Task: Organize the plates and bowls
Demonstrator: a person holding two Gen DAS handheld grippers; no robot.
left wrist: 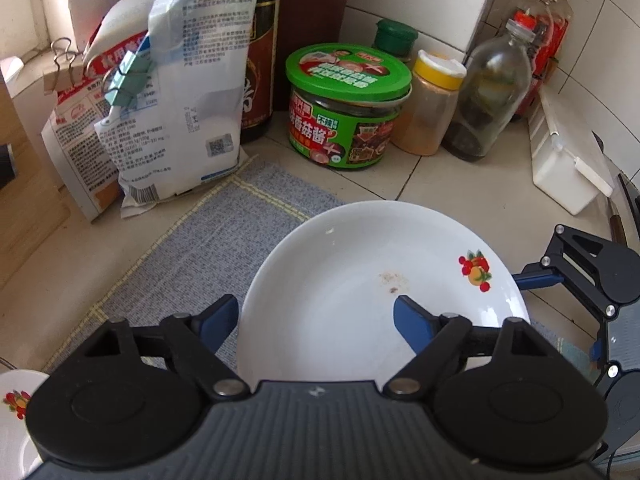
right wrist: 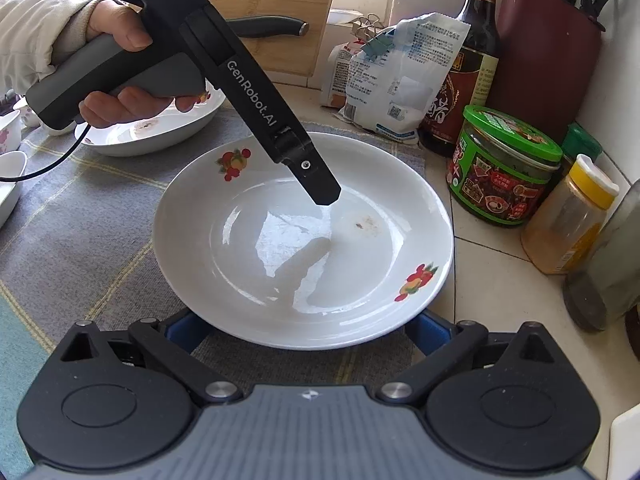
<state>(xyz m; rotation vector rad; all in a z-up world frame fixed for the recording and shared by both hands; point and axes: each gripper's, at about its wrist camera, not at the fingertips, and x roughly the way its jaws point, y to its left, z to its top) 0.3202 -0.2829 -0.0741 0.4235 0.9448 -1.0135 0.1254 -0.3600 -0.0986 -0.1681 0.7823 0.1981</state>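
The left gripper (left wrist: 316, 322) is held from above-left by a bare hand (right wrist: 120, 76) w/ a pale sleeve, and is angled steeply down toward the white plate (right wrist: 280, 264). Its jaws are seen spread wide: one blue finger (left wrist: 414, 328) is placed over the plate's inner surface, the other is kept outside the rim above the grey mat (left wrist: 192, 248), so the near rim is straddled but not clamped. Whether the finger inside touches the plate can't be told.

The right gripper (right wrist: 308, 330) is held low and level at the plate's opposite edge, jaws apart, w/ both blue fingers largely hidden under the rim; contact can't be told.

The plate, w/ fruit decals and a small brown stain, is seen lying flat on the mat, between the 2 grippers. A second plate (right wrist: 160, 136) is seen behind the hand, apart from the 1st. A green-lidded jar (left wrist: 346, 108) and a yellow-capped spice jar (left wrist: 430, 104) are stood just beyond on the tiled counter.
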